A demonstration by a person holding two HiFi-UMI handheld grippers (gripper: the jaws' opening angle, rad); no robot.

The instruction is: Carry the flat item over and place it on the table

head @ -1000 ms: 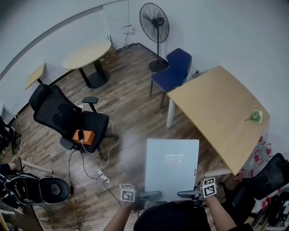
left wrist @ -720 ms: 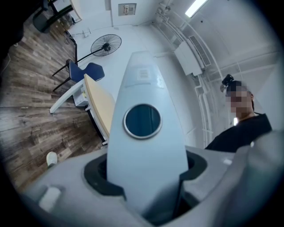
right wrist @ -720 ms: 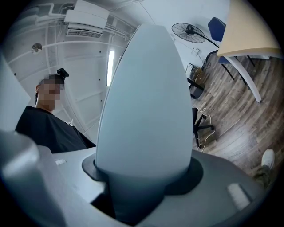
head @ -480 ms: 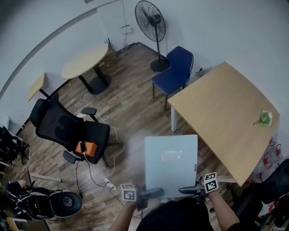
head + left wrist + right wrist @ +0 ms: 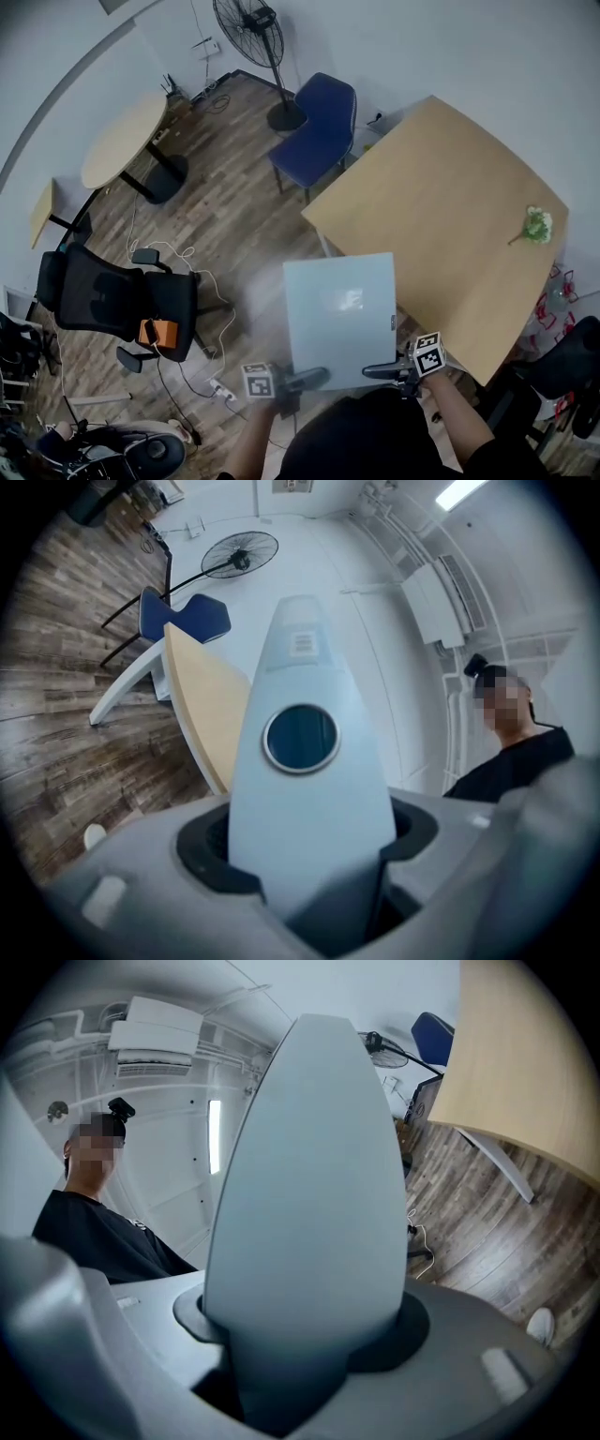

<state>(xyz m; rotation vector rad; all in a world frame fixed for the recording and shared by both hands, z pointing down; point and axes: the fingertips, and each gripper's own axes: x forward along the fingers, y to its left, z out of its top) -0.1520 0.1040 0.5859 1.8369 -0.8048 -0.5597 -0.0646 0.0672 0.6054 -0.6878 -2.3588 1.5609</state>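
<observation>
The tuft (image 5: 535,225) on the table (image 5: 441,197) (greenish-white) is unidentifiably small.

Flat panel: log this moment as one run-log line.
item: flat panel carried in the air | left gripper: shut on near edge | right gripper: shut on near edge | table: just ahead, panel not yet down

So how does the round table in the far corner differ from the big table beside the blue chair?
The round table looks smaller and stands on one dark central pedestal; the big table is roughly rectangular on white legs. The round table's top looks bare; the big table carries a small bunch of flowers. Both have light wooden tops.
</observation>
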